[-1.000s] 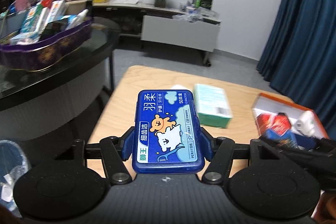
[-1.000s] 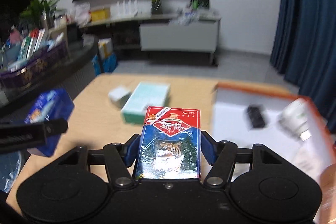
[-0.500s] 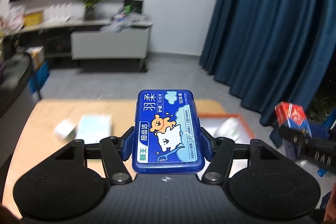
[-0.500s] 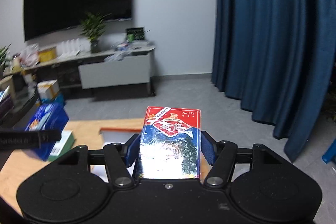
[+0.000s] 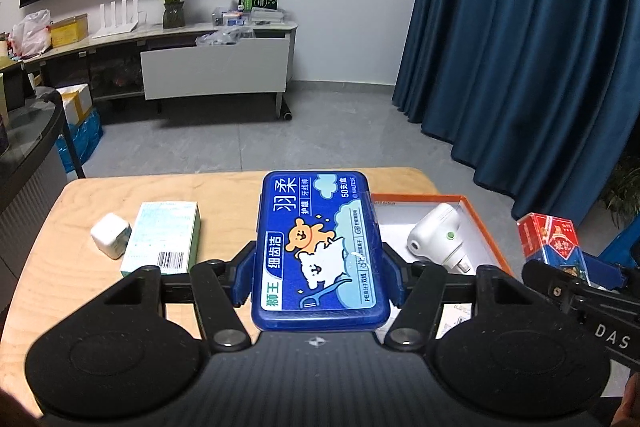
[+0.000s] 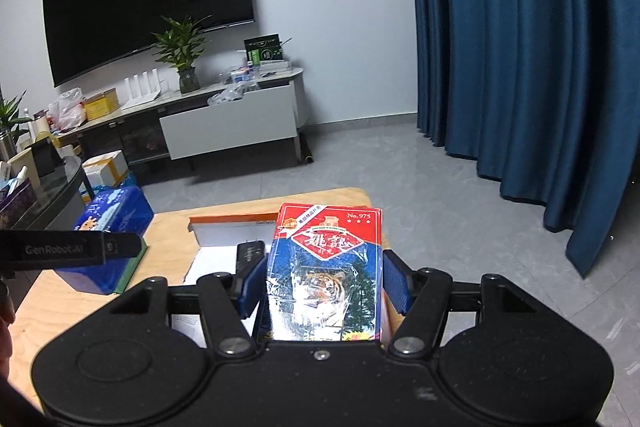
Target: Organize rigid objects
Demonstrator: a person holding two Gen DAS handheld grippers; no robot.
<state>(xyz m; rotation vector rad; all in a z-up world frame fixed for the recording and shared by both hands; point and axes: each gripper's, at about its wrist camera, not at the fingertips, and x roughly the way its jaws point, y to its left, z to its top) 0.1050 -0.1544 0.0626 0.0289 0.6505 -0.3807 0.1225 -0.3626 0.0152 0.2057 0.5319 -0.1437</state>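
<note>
My left gripper (image 5: 320, 279) is shut on a blue floss-pick case (image 5: 320, 251) with a cartoon bear, held above the wooden table (image 5: 224, 195) near the left side of the orange-rimmed box (image 5: 476, 219). My right gripper (image 6: 324, 287) is shut on a red and blue card box (image 6: 326, 267) with a tiger picture, held over the same orange-rimmed box (image 6: 232, 221). In the left wrist view the card box (image 5: 550, 243) shows at the right edge. In the right wrist view the blue case (image 6: 112, 223) shows at the left.
Inside the box lie a white device with a green dot (image 5: 436, 239) and a small black item (image 6: 248, 253). A pale green carton (image 5: 164, 235) and a white cube (image 5: 110, 235) rest on the table's left part. Blue curtains (image 5: 520, 47) hang at right; a dark glass table (image 6: 48, 195) stands left.
Both grippers have swung to the right across the table with their loads, so the views now face the curtain side. The orange-rimmed box has come under them. Neither grip changed.
</note>
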